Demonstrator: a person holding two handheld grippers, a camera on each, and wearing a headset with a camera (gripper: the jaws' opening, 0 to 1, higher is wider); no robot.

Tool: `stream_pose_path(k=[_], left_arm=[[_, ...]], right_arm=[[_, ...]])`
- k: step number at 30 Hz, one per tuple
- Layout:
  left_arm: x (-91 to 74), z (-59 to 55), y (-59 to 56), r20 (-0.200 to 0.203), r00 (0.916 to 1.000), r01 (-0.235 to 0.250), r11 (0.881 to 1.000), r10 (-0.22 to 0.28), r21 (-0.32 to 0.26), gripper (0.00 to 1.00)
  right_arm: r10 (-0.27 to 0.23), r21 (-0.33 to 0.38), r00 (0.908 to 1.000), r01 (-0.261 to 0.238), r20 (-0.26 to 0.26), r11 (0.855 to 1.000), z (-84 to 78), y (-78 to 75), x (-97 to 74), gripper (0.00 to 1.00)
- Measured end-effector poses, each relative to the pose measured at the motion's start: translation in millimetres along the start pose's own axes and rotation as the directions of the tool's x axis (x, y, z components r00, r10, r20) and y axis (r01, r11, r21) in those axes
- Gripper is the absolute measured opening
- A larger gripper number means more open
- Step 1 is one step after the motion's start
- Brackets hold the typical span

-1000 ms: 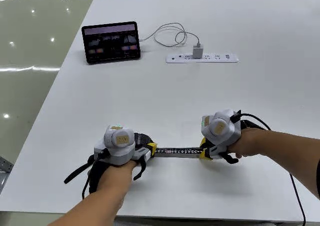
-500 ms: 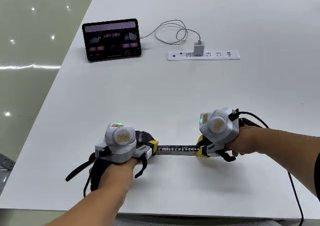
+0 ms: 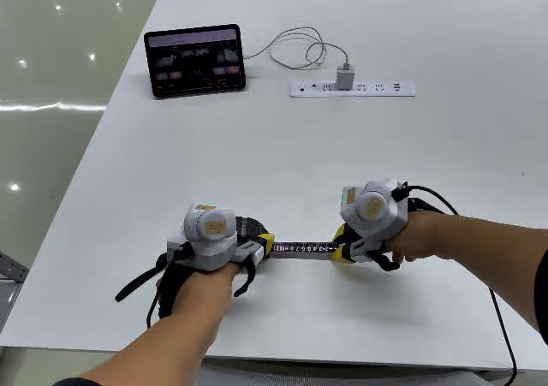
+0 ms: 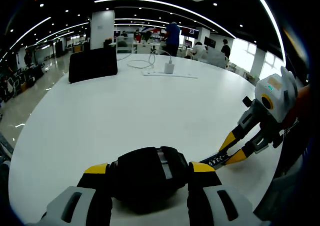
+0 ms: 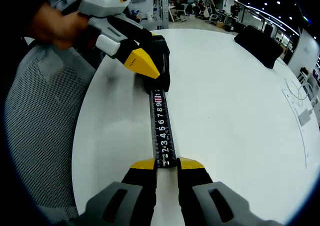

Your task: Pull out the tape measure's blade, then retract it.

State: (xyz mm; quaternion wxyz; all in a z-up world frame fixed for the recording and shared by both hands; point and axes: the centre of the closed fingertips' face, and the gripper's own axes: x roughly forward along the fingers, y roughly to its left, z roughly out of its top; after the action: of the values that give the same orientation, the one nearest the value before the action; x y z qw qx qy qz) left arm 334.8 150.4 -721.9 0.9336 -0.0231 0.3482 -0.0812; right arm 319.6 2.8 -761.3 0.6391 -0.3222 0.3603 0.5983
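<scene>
Tape measure held between two grippers on a white table (image 3: 342, 146), in a large hall with a shiny floor.
A tablet (image 3: 195, 59) and a power strip (image 3: 353, 87) lie at the far side. The left gripper (image 4: 150, 168) clamps the black case (image 4: 145, 178) near the front edge; the right gripper (image 5: 167, 163) pinches the end of the blade (image 5: 161, 131). The blade between them looks a little shorter than one second ago.

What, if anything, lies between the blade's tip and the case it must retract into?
Nothing visible: the blade runs straight over bare table from the right gripper to the case.
</scene>
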Motion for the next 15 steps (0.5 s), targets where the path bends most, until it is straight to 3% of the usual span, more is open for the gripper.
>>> stream_pose_path(k=[15], left_arm=[[-0.1, 0.3, -0.4, 0.002, 1.0000, 0.001, 1.000, -0.001, -0.004, 0.56]], right_arm=[[-0.009, 0.019, 0.9997, 0.009, 0.022, 1.000, 8.1, -0.1, 5.9, 0.11]])
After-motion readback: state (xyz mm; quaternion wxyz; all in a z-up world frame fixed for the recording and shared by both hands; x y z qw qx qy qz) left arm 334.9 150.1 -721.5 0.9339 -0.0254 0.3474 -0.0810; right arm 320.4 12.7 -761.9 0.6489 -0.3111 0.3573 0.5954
